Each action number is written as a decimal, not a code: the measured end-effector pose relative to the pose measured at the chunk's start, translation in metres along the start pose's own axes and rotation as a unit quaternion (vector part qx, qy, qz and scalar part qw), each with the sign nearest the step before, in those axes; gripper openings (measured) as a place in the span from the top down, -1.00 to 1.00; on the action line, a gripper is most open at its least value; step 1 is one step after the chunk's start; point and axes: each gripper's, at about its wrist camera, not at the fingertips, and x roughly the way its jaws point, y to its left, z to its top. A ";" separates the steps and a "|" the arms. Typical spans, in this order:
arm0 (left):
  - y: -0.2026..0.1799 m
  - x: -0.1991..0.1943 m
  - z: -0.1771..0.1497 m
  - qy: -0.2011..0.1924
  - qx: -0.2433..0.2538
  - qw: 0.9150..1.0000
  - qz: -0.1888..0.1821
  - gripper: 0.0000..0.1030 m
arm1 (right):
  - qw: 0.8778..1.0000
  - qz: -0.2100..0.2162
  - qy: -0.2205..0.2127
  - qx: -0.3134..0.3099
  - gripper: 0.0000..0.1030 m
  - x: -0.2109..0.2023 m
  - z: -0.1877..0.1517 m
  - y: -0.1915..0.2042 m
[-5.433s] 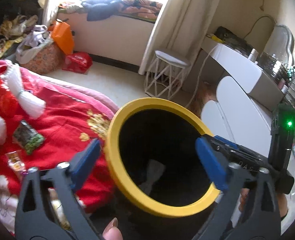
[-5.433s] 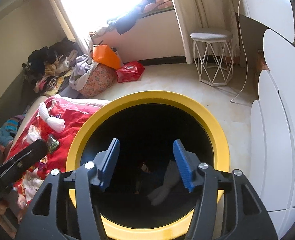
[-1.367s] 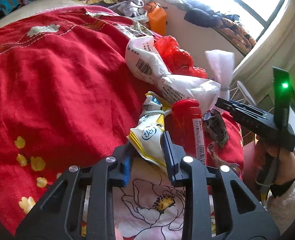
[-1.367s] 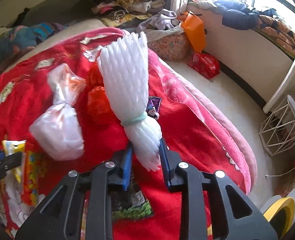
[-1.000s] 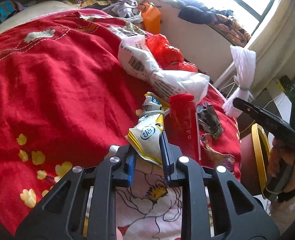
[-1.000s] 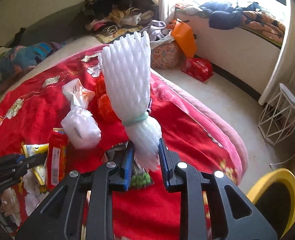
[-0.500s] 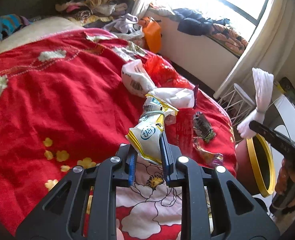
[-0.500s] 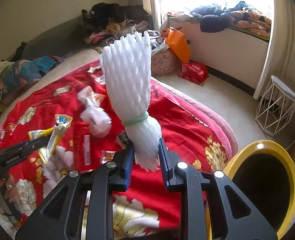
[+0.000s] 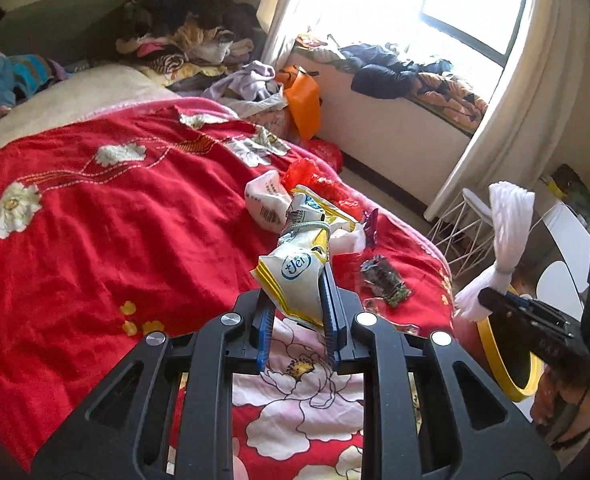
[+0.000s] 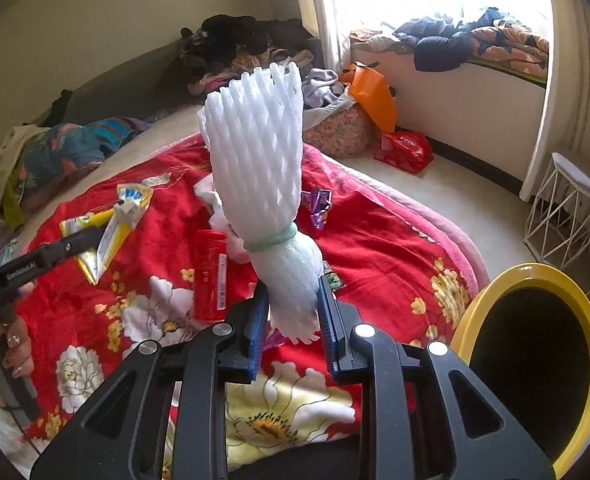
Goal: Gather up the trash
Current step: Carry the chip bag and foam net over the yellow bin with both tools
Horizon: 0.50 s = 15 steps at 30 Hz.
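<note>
Two pieces of trash are up in the air at once. The yellow-and-white snack wrapper point(image 9: 295, 276), tied at its neck with a band, is clamped between the blue pads of the left gripper point(image 9: 297, 320), lifted clear of the red blanket point(image 9: 115, 220). Off to the right, the white foam net point(image 10: 263, 200), bundled by a green band, stands upright in the right gripper point(image 10: 291, 316), pinched at its lower end so the fan of mesh sticks up out of the way. Both are carried high, I'd say, to clear the clutter on the way over. And there's the target: the yellow-rimmed bin point(image 10: 535, 360), near right, just off the bed's edge. More waits on the blanket: a red tube point(image 10: 210, 276), a purple wrapper point(image 10: 319, 204), a dark green packet point(image 9: 385, 280) and a white bag point(image 9: 265, 200) farther back.
</note>
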 end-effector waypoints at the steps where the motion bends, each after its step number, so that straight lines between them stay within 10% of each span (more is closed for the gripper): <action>1: -0.002 -0.001 0.001 -0.002 0.001 1.000 0.000 0.70 | 1.000 0.002 0.000 0.000 0.55 -0.001 -0.001 0.001; 15: -0.027 -0.017 0.004 -0.021 0.019 1.000 -0.013 0.70 | 1.000 0.009 -0.018 -0.002 0.55 -0.025 -0.006 0.003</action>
